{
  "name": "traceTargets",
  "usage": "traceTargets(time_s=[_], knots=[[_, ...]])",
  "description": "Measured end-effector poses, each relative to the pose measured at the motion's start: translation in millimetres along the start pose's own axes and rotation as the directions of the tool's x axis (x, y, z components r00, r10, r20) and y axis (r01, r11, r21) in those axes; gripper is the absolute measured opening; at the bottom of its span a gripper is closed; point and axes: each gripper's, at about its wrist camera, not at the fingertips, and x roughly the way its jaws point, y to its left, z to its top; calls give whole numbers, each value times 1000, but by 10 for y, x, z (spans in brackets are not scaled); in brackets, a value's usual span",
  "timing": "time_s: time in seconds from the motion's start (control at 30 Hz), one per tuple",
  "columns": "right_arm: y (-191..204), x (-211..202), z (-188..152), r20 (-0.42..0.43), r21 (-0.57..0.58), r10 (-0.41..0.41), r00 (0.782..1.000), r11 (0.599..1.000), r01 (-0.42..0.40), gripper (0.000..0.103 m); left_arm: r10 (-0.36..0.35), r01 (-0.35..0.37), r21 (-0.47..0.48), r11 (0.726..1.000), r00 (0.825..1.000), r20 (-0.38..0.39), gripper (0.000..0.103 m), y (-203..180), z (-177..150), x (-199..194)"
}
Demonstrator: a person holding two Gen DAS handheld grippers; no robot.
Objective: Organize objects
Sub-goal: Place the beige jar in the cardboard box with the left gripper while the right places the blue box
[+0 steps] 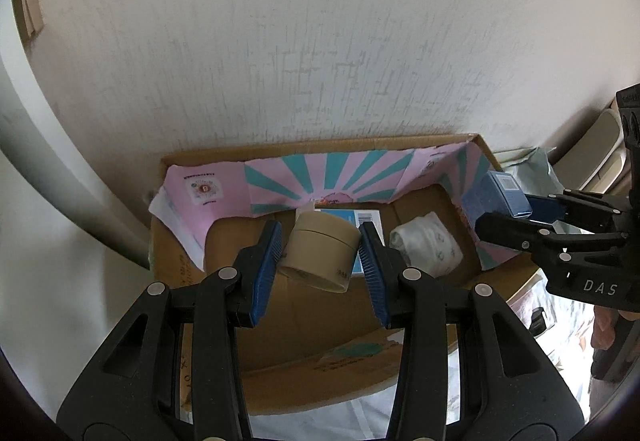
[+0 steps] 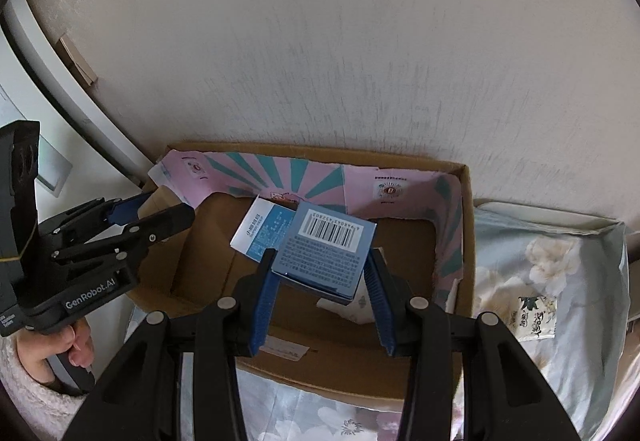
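My left gripper [image 1: 320,237] is shut on a tan cardboard jar [image 1: 320,253] and holds it tilted over the open cardboard box [image 1: 320,143]. My right gripper [image 2: 320,255] is shut on a blue box with a barcode [image 2: 326,255] and holds it above the same cardboard box [image 2: 466,209]. The blue box also shows at the right of the left wrist view [image 1: 502,193]. Inside the cardboard box lie a white and blue carton [image 2: 262,229] and a white packet [image 1: 426,247]. In the right wrist view the left gripper [image 2: 160,215] shows at the left; the jar is hidden there.
The cardboard box stands against a white textured wall [image 1: 320,41] and is lined with pink and teal printed paper [image 1: 328,177]. It rests on floral bedding [image 2: 540,281]. A small printed sachet [image 2: 536,317] lies on the bedding to the right of the box.
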Motion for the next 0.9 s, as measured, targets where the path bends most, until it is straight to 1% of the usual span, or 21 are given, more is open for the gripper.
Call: traceTargets(time_s=[0.17,0.3,0.37,0.4,0.43,0.47,0.5,0.53,0.6,0.67,0.7,0.9], knots=[[1,34,-20,-7,9,-16,1000,1000,17,40,8,-8,4,1000,1000,-7,37,11,-24,17],[-24,83,-19,-24,19,-15,1000,1000,16,40,71,-71,26,997,997,-20,37,2,-19,31],[-40,108,-12,-29,35,-17,999,999,18,41,91,-90,28,996,996,-19,42,7,-21,13],[-43,121,-1,-33,39,-18,999,999,19,45,109,-108,30,994,994,-18,69,12,-25,2],[-47,123,15,-34,42,-22,999,999,24,58,119,-118,32,992,993,-19,101,12,-25,5],[-50,115,26,-31,43,-30,999,999,32,76,127,-126,32,991,992,-12,102,17,-34,-4],[-53,100,42,-23,43,-40,999,998,41,83,128,-127,33,991,992,-14,103,27,-50,-7],[-63,75,55,-10,43,-39,999,998,39,86,129,-128,31,991,991,-18,103,35,-58,-1],[-85,39,73,11,45,-30,999,999,30,88,136,-135,25,991,990,-32,103,59,-70,15],[-126,-1,93,22,55,-29,999,998,28,94,124,-124,18,992,992,-32,103,84,-95,-5],[-147,-10,103,19,57,-26,999,998,25,96,119,-118,9,993,992,-32,103,98,-108,-14],[-178,-42,113,9,61,-38,999,997,37,96,90,-90,-28,995,995,-33,103,131,-161,-47]])
